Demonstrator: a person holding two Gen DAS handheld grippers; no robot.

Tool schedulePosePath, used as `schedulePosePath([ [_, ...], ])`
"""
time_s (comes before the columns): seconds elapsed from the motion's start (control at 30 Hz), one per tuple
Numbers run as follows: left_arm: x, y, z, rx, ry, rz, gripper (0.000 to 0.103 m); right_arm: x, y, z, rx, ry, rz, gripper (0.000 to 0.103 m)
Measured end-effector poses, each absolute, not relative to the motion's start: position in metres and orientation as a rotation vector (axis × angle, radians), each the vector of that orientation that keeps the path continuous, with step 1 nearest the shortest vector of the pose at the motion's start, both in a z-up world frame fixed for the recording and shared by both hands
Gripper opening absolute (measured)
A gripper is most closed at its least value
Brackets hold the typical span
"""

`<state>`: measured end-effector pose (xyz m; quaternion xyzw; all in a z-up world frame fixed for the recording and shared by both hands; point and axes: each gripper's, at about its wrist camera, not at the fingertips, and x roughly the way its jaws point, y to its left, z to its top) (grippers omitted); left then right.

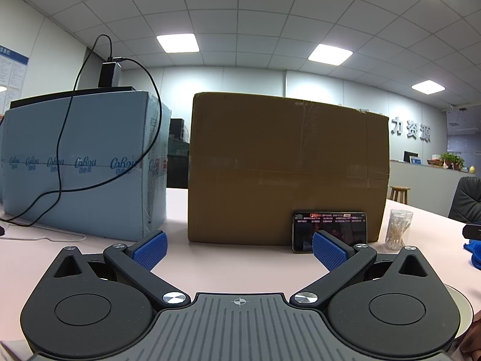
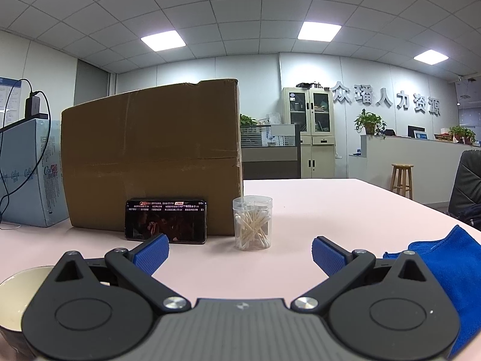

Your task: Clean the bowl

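Both hand-held grippers, left and right, gape empty; the bowl sits left of the right one, the cloth right.

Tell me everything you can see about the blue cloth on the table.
The blue cloth is a bright blue, fuzzy towel, microfibre by its look. It lies crumpled and loosely folded on the pale pink table at the right, near the rounded edge, with one corner raised. The right gripper's body covers part of it; its open fingers do not hold it. The left wrist view shows only a sliver of it at the right edge. Whether it is wet or dirty cannot be told.
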<state>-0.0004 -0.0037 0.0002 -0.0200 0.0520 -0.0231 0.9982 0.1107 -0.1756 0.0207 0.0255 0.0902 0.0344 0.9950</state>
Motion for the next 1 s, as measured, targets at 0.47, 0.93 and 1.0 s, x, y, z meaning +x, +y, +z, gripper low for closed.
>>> schedulePosePath([
  [0.47,-0.003,-0.004,0.0,-0.038,0.093,-0.093,0.103,0.099,-0.18,0.025,0.069,0.113,0.099,0.103],
  [0.93,-0.005,-0.008,0.001,-0.019,0.088,-0.177,0.103,0.092,-0.172,0.027,0.046,0.14,0.217,0.103],
  [1.0,-0.003,-0.009,0.001,-0.019,0.112,-0.197,0.103,0.092,-0.17,0.028,0.042,0.158,0.235,0.103],
])
